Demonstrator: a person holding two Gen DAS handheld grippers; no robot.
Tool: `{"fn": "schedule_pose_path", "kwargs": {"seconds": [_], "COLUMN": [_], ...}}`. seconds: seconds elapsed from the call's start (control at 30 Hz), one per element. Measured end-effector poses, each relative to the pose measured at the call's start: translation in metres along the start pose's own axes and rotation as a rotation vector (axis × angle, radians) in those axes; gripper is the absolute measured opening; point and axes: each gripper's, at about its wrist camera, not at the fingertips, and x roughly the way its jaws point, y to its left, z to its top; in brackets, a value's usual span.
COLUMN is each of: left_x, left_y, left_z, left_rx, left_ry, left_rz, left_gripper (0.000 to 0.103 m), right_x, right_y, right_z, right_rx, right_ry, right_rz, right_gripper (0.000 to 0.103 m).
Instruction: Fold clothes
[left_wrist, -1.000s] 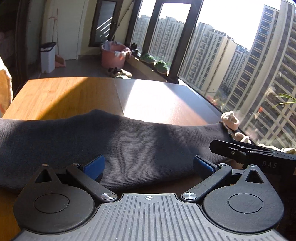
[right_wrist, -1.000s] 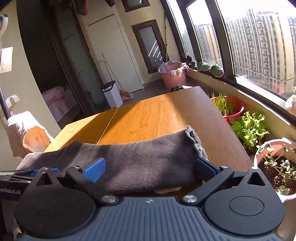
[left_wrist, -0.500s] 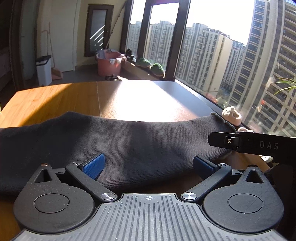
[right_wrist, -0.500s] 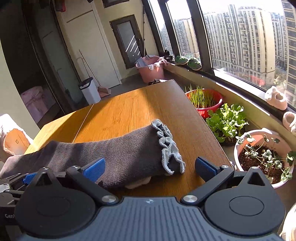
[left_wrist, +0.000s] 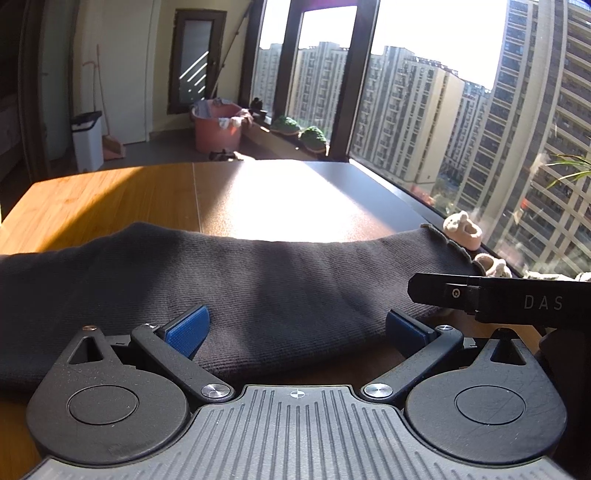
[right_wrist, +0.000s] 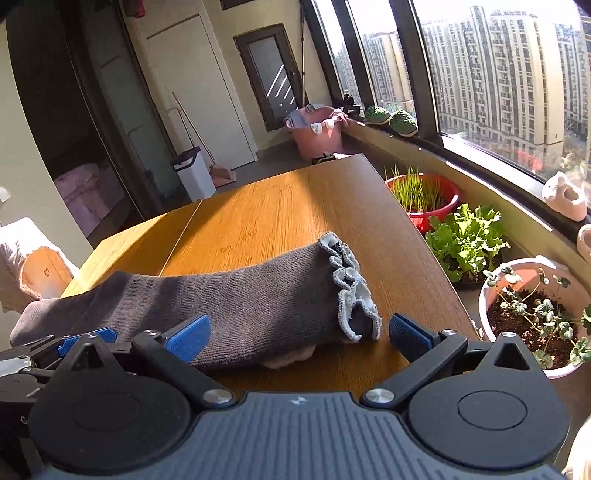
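Observation:
A dark grey knit garment (left_wrist: 258, 280) lies folded in a long band across the wooden table (left_wrist: 110, 195). It also shows in the right wrist view (right_wrist: 240, 299), with a pale ruffled hem (right_wrist: 351, 291) at its right end. My left gripper (left_wrist: 295, 328) is open and empty, its blue pads at the garment's near edge. My right gripper (right_wrist: 295, 332) is open and empty, just before the garment's ruffled end. The right gripper's black body (left_wrist: 509, 299) shows at the right of the left wrist view. The left gripper's blue pad (right_wrist: 86, 338) shows at the lower left of the right wrist view.
Potted plants (right_wrist: 465, 240) and a pink flowerpot (right_wrist: 532, 306) stand beside the table's right edge. A red basin of grass (right_wrist: 421, 195) sits further back. A pink bucket (left_wrist: 218, 125) and a white bin (left_wrist: 86, 138) stand on the floor beyond the table. A chair with a cloth (right_wrist: 29, 262) is at the left.
Both grippers have drawn back and risen slightly from the garment. In the right wrist view the garment's ruffled end now lies further left, between the pads. The grippers stay open.

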Motion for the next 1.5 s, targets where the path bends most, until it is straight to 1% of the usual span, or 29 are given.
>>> {"fn": "schedule_pose_path", "kwargs": {"seconds": [0.1, 0.17, 0.2, 0.23, 0.3, 0.37, 0.4, 0.47, 0.53, 0.57, 0.77, 0.83, 0.97, 1.07, 1.5], "left_x": [-0.001, -0.001, -0.001, 0.000, 0.000, 0.001, 0.000, 0.000, -0.001, -0.001, -0.003, -0.003, -0.003, -0.003, -0.003], "left_y": [0.001, 0.002, 0.001, 0.001, -0.002, -0.003, -0.004, -0.005, -0.002, -0.002, 0.001, 0.002, 0.001, 0.002, 0.000], "left_z": [0.000, 0.000, 0.000, 0.000, -0.001, -0.001, -0.001, -0.002, -0.003, -0.003, -0.004, -0.004, -0.005, -0.005, -0.005], "left_rx": [-0.005, -0.005, -0.003, 0.001, 0.013, 0.023, 0.023, 0.021, 0.013, 0.009, -0.003, -0.004, -0.004, -0.001, 0.007], "left_ry": [-0.002, -0.003, -0.002, -0.001, 0.004, 0.006, 0.004, -0.001, -0.004, -0.005, -0.012, -0.012, -0.012, -0.010, -0.010], "left_rz": [-0.004, -0.003, -0.001, 0.003, 0.015, 0.025, 0.028, 0.033, 0.027, 0.023, 0.013, 0.013, 0.012, 0.012, 0.015], "left_gripper": [0.103, 0.103, 0.103, 0.103, 0.103, 0.103, 0.103, 0.103, 0.103, 0.103, 0.103, 0.103, 0.103, 0.103, 0.103], "right_x": [-0.004, -0.005, -0.005, -0.006, -0.005, -0.004, -0.003, -0.001, 0.002, 0.003, 0.006, 0.006, 0.002, 0.004, 0.005], "right_y": [-0.007, -0.010, -0.011, -0.012, -0.011, -0.010, -0.009, -0.005, 0.000, 0.002, 0.008, 0.008, 0.000, 0.005, 0.009], "right_z": [0.000, -0.001, -0.001, -0.001, -0.001, 0.000, 0.000, 0.000, 0.000, 0.000, -0.001, -0.001, 0.000, -0.001, -0.001], "right_rx": [0.053, 0.069, 0.071, 0.072, 0.067, 0.058, 0.051, 0.023, 0.002, -0.008, -0.039, -0.040, -0.017, -0.055, -0.064], "right_ry": [-0.030, -0.042, -0.045, -0.048, -0.047, -0.042, -0.037, -0.023, -0.009, -0.001, 0.011, 0.015, 0.022, 0.053, 0.052], "right_rz": [-0.026, -0.030, -0.030, -0.030, -0.028, -0.027, -0.027, -0.025, -0.026, -0.026, -0.048, -0.039, 0.036, 0.118, 0.107], "right_gripper": [0.101, 0.093, 0.086, 0.083, 0.083, 0.083, 0.085, 0.092, 0.102, 0.103, 0.103, 0.103, 0.103, 0.103, 0.103]}}
